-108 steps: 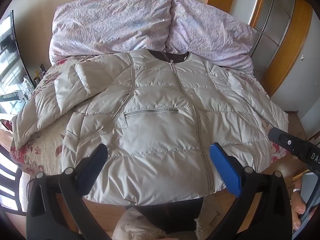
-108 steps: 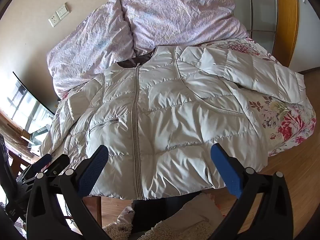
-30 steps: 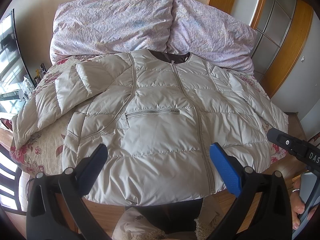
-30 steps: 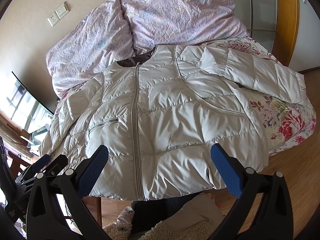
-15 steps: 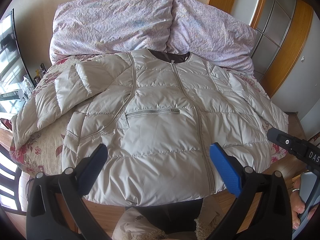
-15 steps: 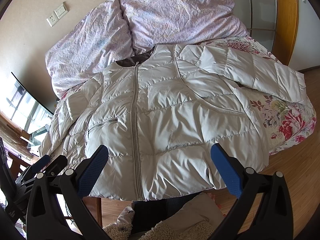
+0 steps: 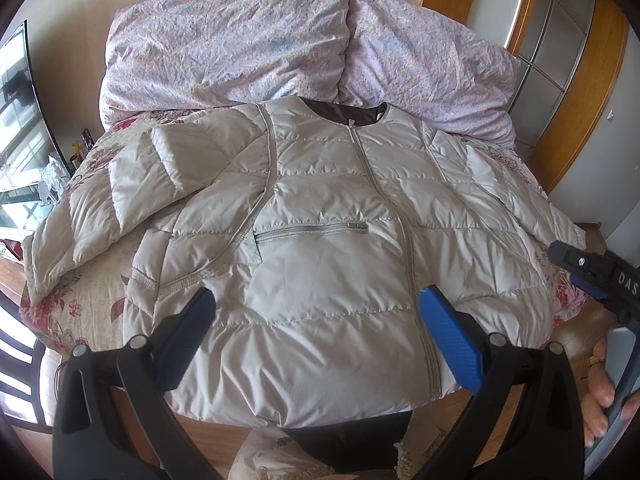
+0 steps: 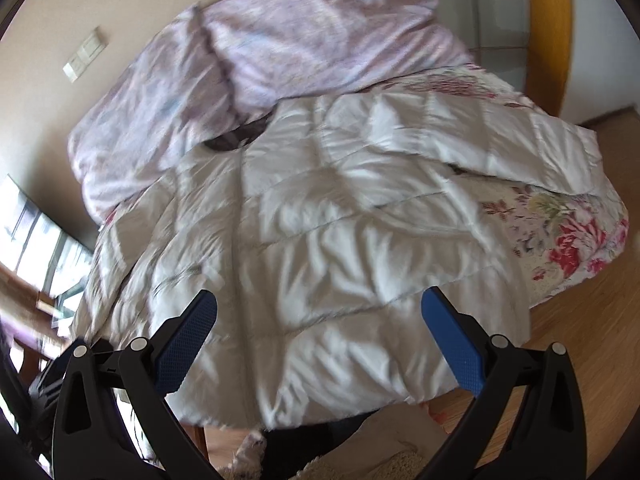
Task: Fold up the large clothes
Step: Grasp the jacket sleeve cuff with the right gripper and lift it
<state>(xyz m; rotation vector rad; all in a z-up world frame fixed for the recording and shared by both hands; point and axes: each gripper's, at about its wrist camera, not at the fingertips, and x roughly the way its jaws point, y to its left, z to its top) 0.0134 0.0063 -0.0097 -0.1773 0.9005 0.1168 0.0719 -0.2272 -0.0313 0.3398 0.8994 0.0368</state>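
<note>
A pale grey quilted puffer jacket [image 7: 332, 240] lies front up and zipped on a bed, collar toward the pillows, both sleeves spread outward. Its hem hangs at the near bed edge. My left gripper [image 7: 318, 320] hovers open above the hem, nothing between its blue pads. In the right wrist view the jacket [image 8: 320, 240] is blurred by motion; my right gripper [image 8: 320, 324] is open over the lower right part of it, empty. The right gripper's body [image 7: 592, 276] shows at the right edge of the left wrist view, held by a hand [image 7: 600, 392].
Two lilac pillows [image 7: 240, 44] lean at the head of the bed. A floral bedspread [image 8: 568, 240] covers the mattress. Wooden door frames [image 7: 576, 92] stand at the right, a window [image 7: 16, 128] at the left, wooden floor [image 8: 592, 344] beside the bed.
The right gripper has swung forward and to the right over the jacket, blurring its view. The left gripper has stayed in place. The jacket has not moved.
</note>
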